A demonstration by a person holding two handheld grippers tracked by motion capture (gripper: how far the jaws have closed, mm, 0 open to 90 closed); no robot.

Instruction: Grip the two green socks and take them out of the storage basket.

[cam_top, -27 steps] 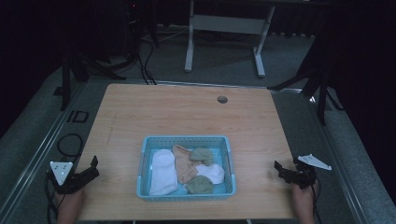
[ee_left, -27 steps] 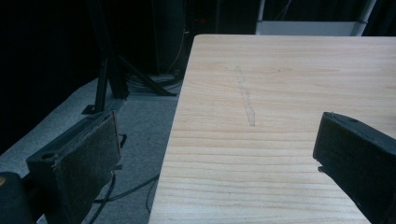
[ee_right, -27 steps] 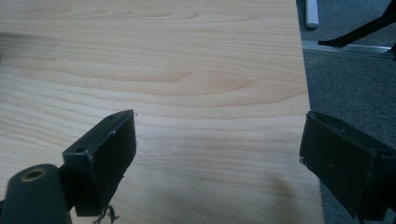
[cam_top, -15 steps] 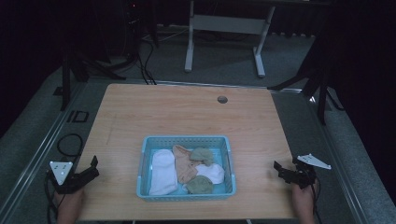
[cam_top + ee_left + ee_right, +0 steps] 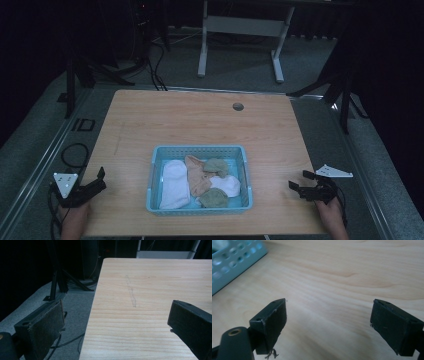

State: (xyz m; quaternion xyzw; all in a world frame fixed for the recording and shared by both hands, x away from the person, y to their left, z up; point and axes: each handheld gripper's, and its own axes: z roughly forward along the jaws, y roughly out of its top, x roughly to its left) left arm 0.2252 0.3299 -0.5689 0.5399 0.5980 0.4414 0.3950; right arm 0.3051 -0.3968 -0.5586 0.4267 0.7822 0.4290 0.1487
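flanking one blue basket (image 5: 199, 151) of five socks (image 5: 175, 182), two released tools: left tool (image 5: 96, 181), right tool (image 5: 299, 182)

Wooden table (image 5: 200, 125) with round hole (image 5: 238, 106); metal stand (image 5: 240, 30) on grey floor beyond.

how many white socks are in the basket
2: one long white sock along the left side of the basket, one smaller at the right; more may be hidden underneath.

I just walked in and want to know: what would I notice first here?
A light blue basket in the near middle of the wooden table, with white, peach and green cloths lying in it. A left gripper and a right gripper wait open at the near corners.
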